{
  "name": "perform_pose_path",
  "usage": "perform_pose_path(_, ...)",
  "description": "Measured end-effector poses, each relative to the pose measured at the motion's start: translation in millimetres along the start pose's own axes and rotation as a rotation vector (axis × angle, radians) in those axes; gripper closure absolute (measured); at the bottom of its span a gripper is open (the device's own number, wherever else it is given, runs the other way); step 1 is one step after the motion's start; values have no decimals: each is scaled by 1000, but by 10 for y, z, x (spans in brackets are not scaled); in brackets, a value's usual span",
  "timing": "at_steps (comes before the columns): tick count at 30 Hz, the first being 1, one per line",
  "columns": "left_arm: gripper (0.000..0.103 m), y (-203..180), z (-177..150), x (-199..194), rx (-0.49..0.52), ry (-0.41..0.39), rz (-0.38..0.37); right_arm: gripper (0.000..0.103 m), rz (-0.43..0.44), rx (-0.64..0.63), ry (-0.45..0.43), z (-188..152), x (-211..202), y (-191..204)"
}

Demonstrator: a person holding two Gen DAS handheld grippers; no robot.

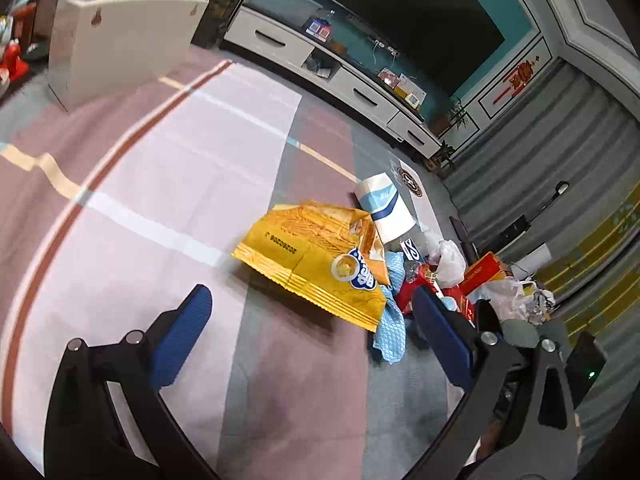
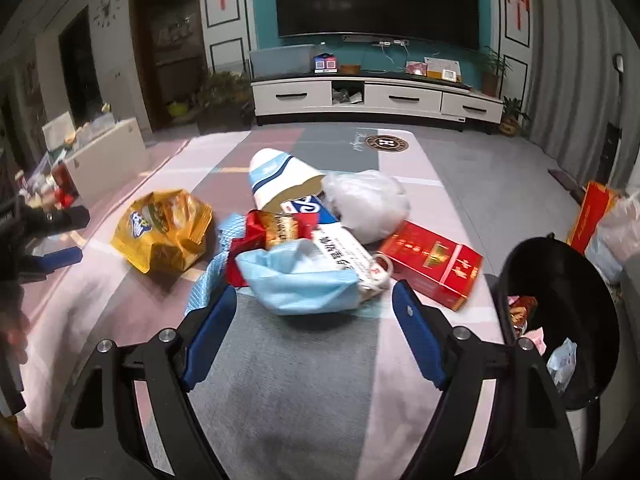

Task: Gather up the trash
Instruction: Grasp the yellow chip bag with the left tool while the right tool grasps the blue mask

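Observation:
A heap of trash lies on the patterned cloth [image 2: 296, 380]. A yellow snack bag [image 1: 316, 264] [image 2: 164, 232] lies at its left. My left gripper [image 1: 312, 308] is open and empty, just short of the yellow bag. In the right wrist view a crumpled blue face mask [image 2: 296, 284] lies nearest, with a white and blue paper cup [image 2: 280, 180], a white plastic bag [image 2: 368, 204], a long white and blue carton [image 2: 340, 248] and a red box [image 2: 432, 264] behind it. My right gripper [image 2: 314, 300] is open and empty, its fingers either side of the mask.
A black bin [image 2: 560, 320] holding some wrappers stands at the right edge of the cloth. A red carton and plastic bags [image 2: 600, 220] lie beyond it. A white box [image 1: 116, 40] stands at the far left. A TV cabinet [image 2: 376, 96] lines the back wall.

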State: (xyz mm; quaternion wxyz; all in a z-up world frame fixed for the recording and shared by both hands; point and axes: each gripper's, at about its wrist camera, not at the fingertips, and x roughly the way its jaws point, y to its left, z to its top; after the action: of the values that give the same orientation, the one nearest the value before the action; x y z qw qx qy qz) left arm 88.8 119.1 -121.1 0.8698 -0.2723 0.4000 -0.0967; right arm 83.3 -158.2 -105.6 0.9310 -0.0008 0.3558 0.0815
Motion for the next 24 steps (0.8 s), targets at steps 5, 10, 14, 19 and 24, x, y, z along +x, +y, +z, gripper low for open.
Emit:
perform_pose_path(5, 3, -24, 37, 172, -54, 17, -63, 24, -24, -52, 9, 27, 167, 167)
perform_pose_path(10, 3, -159, 106, 433, -63, 18, -65, 24, -34, -63, 17, 44, 311, 199)
perform_pose_path(14, 4, -254, 94, 615, -26, 18, -4, 24, -48, -83, 8, 56, 381, 196)
perform_pose_path(19, 31, -237, 79, 727, -12, 16, 48, 24, -49, -108, 27, 34, 458, 196)
perform_pose_path(24, 47, -184, 73, 697, -5, 24, 38, 43, -56, -125, 69, -2, 533, 209)
